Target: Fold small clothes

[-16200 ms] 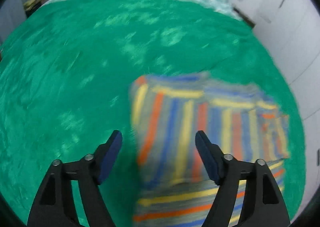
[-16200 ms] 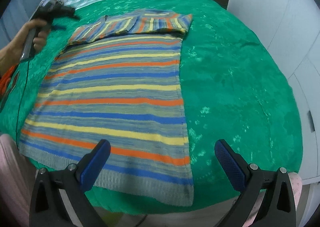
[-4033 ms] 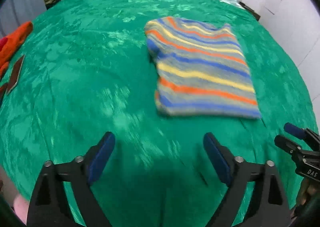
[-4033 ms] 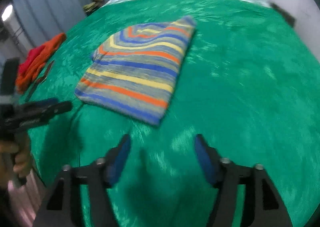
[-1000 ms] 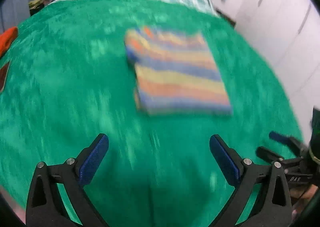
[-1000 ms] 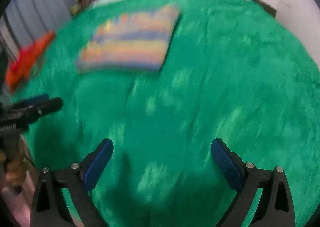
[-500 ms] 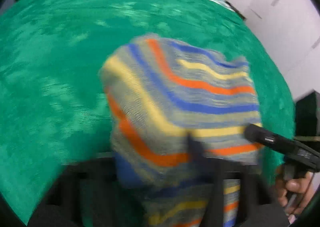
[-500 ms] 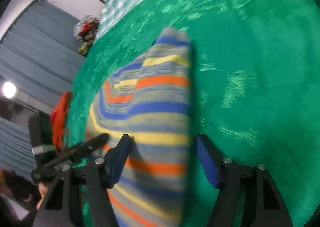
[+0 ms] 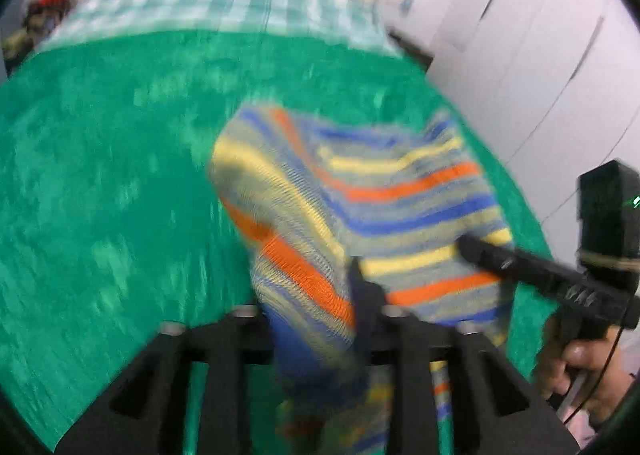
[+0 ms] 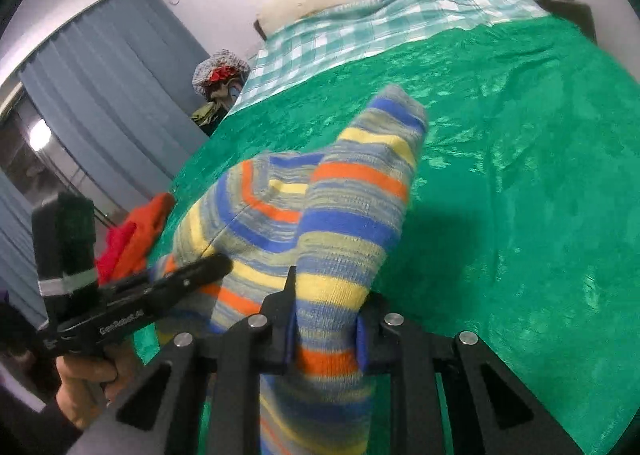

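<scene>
While both grippers hold it by its near edge, the folded striped sweater (image 10: 320,215) hangs lifted over the green bedspread (image 10: 520,175), stretching away from the person toward the head of the bed. The right gripper (image 10: 326,329) has just been closing and now pinches a thick bunch of the knit at the sweater's right near corner. The left gripper (image 9: 316,319) clamps the left near corner; its view is blurred, and its jaws have lately opened a little, yet cloth fills the space between them. In each view the other gripper shows at the side, its fingers reaching into the same near edge.

The sweater's long axis runs from the grippers forward across the bed, its far end sagging toward the bedspread, so any lay-down or further fold would likely go forward along that line. Both hands sit equally near, one at each corner.

Counted: one striped sweater, two grippers, one red and orange garment (image 10: 136,231) at the left edge of the bed, and one heap of clothes (image 10: 220,75) beyond it by the curtain (image 10: 100,95).
</scene>
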Tool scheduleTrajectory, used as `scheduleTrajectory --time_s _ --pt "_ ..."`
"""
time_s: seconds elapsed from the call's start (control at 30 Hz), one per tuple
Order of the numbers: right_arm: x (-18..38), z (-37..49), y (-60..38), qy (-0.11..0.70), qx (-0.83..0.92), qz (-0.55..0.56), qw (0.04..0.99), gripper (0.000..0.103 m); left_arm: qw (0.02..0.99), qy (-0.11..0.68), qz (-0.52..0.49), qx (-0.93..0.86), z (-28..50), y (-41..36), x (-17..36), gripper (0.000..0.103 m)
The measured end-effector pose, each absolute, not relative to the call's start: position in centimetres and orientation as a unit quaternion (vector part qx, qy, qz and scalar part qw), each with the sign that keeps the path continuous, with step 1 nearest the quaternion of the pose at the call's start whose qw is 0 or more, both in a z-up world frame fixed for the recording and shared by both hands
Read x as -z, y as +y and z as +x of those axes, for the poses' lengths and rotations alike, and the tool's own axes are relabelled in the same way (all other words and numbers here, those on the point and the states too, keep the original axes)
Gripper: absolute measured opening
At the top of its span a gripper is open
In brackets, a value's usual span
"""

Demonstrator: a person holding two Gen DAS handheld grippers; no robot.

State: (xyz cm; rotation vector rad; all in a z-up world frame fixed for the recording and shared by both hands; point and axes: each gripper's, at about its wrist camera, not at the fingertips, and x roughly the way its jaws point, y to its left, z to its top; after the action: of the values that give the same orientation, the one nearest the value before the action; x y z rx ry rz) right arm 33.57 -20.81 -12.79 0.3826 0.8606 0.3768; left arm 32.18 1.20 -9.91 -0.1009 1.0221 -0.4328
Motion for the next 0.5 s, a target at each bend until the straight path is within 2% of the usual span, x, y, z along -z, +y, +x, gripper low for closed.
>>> scheduleTrajectory --time_s 0.03,0.07,0.1,0.23,0.37,0.5 --pt "13.4 33.3 -21.7 0.430 -0.159 0.180 0.871 0.059 0.847 0.504 -0.028 0.166 31.7 1.5 11.8 0.076" --pt "14.0 32.9 -22.3 0.447 -0.127 0.168 0.869 0.090 0.850 0.509 -0.012 0.137 30.9 1.8 13.0 0.077" --pt "14.7 32.1 -22.8 0.459 -0.096 0.154 0.870 0.094 0.851 0.513 0.008 0.111 29.6 2.4 14.2 0.077" --pt "16.9 25.1 -25.0 0.491 -0.035 0.095 0.865 0.093 0.860 0.500 0.051 0.088 22.1 3.6 15.4 0.078" --pt "16.9 16.5 -23.6 0.496 -0.003 0.045 0.867 0.096 0.881 0.458 0.102 0.062 15.5 1.8 13.0 0.100" --pt "14.9 12.4 -20.9 0.479 0.019 0.025 0.877 0.102 0.896 0.425 0.117 0.046 12.0 0.6 10.2 0.103"
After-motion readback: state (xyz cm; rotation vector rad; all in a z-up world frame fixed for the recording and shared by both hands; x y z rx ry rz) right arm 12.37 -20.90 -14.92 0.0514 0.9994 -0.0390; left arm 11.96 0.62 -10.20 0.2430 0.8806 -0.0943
